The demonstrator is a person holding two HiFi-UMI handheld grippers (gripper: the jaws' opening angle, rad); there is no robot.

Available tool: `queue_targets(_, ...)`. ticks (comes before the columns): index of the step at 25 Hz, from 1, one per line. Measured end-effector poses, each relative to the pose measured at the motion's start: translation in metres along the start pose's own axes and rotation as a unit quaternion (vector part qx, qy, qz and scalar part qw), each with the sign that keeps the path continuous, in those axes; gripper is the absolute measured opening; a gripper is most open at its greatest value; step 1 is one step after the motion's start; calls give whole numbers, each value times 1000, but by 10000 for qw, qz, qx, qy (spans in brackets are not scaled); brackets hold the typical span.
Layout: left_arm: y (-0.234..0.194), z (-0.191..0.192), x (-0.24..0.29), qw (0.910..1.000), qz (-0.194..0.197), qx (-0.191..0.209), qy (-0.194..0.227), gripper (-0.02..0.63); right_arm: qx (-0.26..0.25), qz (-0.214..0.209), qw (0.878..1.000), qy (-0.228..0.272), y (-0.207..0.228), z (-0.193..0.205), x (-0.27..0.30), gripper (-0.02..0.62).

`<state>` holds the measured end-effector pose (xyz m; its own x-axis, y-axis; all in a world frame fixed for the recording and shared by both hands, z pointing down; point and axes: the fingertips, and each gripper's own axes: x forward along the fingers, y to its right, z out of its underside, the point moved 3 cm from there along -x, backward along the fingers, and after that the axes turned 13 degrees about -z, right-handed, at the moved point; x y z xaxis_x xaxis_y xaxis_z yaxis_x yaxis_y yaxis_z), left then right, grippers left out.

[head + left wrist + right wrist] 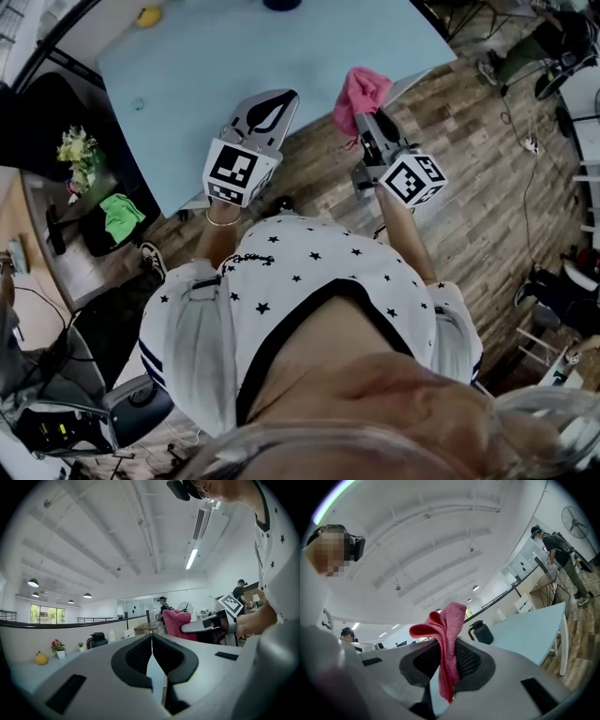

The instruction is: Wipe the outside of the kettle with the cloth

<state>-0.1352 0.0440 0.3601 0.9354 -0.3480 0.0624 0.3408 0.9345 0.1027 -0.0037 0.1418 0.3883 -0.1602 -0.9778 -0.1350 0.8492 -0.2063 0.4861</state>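
The dark kettle (480, 632) stands at the far side of the light blue table (281, 56); it also shows small in the left gripper view (97, 640) and cut off at the top edge of the head view (281, 4). My right gripper (446, 644) is shut on the pink cloth (444, 634), which sticks up and hangs between the jaws. It is held in the air off the table's near right corner (364, 114), well short of the kettle. My left gripper (279, 101) hovers over the table's near edge, jaws shut on nothing (151, 637).
A yellow fruit (41, 658) and a small flower pot (58, 648) sit at the table's far left. Wooden floor (469, 187) lies to the right of the table. People stand by desks in the background (555, 545). A black shelf with a green cloth (120, 216) is at left.
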Motion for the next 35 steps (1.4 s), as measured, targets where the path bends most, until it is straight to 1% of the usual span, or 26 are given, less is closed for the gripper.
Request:
queue_targets(5, -37, 6, 0, 9995, -311, -33, -27, 29, 27, -290, 9995, -154, 3, 6, 45, 67)
queue_targets(11, -69, 11, 0, 9980, -626, -86, -69, 29, 111, -550, 9978, -344, 5, 12, 85, 67)
queue_targets(17, -84, 16, 15, 9964, -811, -141, -185, 29, 216, -711, 9960, -505, 23, 13, 110, 67)
queue_targets(20, -90, 17, 27, 9944, -1014, -106, -281, 29, 299, -889, 9942, -531, 39, 8, 125, 67)
queue_targets(25, -108, 17, 58, 9877, -1517, -148, -357, 29, 460, -1292, 9882, -684, 73, -2, 161, 67)
queue_targets(29, -124, 16, 86, 9818, -1841, -193, -415, 29, 550, -1528, 9832, -835, 104, -11, 194, 67)
queue_targets(35, -136, 12, 123, 9686, -2410, -271, -551, 29, 666, -1912, 9731, -1104, 147, -29, 230, 67)
